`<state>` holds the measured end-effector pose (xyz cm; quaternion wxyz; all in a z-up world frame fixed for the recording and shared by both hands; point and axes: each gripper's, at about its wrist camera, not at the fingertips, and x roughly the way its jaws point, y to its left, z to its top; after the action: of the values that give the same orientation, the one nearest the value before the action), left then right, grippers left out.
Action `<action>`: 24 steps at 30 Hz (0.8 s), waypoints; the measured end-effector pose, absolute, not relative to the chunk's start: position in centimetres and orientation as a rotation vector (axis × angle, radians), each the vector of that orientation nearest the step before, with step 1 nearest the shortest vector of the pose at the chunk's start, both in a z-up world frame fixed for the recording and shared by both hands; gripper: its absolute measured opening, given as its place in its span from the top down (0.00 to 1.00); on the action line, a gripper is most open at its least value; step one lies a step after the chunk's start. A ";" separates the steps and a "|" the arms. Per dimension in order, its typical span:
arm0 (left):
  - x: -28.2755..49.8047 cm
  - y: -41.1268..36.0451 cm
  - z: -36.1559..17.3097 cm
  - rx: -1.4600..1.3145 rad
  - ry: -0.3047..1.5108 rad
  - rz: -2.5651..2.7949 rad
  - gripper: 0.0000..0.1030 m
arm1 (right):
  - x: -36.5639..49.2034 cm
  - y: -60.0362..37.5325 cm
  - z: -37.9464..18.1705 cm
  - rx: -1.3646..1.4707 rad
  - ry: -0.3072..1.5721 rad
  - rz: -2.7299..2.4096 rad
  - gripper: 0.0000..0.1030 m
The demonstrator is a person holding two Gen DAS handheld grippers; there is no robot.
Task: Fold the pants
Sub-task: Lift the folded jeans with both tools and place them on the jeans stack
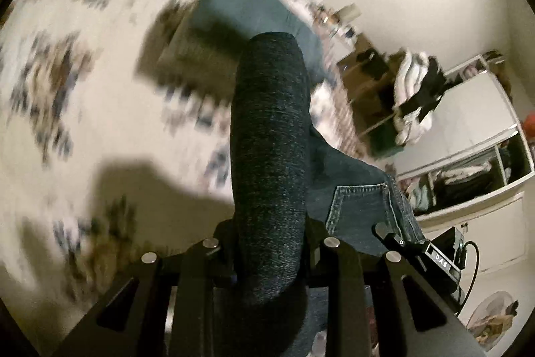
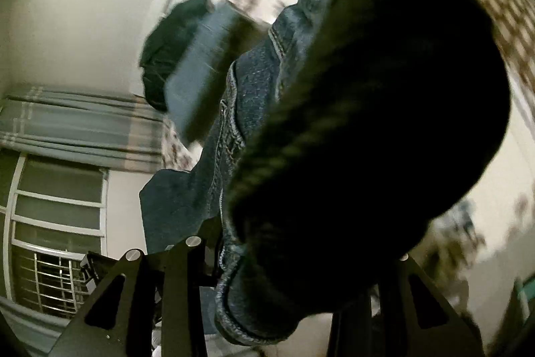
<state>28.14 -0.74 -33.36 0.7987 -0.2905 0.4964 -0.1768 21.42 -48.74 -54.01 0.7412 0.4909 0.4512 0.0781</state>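
Dark blue jeans [image 1: 357, 206] hang lifted above a floral bedspread [image 1: 83, 72]. My left gripper [image 1: 271, 256] is shut on a rolled fold of the jeans that rises straight up between its fingers; a back pocket shows just to the right. My right gripper [image 2: 284, 290] is shut on another bunch of the jeans [image 2: 240, 109], near a stitched seam; the dark cloth fills most of that view and hides the fingertips. Far ends of the jeans trail off toward the other gripper in each view.
The bedspread [image 2: 501, 122] lies below and behind. A wardrobe with open shelves [image 1: 468, 169] and a pile of clothes [image 1: 414, 96] stand at the right. A barred window [image 2: 57, 256] and curtain [image 2: 67, 122] are at the left of the right wrist view.
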 end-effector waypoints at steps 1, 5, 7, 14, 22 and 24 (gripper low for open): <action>30.3 -0.4 -32.6 -0.622 1.045 -0.387 0.78 | 23.8 -48.5 -53.0 1.070 0.961 0.177 0.62; 40.4 1.4 -30.2 -0.644 0.991 -0.408 0.79 | 32.4 -47.6 -50.6 1.068 0.879 0.195 0.62; 45.1 2.0 -29.6 -0.636 0.974 -0.415 0.78 | 37.1 -47.1 -50.2 1.075 0.850 0.211 0.62; 58.5 3.7 -33.5 -0.595 1.005 -0.398 0.78 | 53.3 -45.7 -54.1 1.096 0.855 0.242 0.62; 60.8 5.7 -38.9 -0.633 1.092 -0.383 0.62 | 58.7 -47.7 -58.8 1.062 1.039 0.264 0.43; 60.1 6.0 -38.5 -0.643 1.112 -0.363 0.55 | 57.8 -48.6 -58.1 1.037 1.055 0.244 0.42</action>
<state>60.05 6.03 -38.46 0.7855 -0.2980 0.5157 -0.1683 57.84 -48.58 -58.10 0.7319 0.4712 0.4795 0.1110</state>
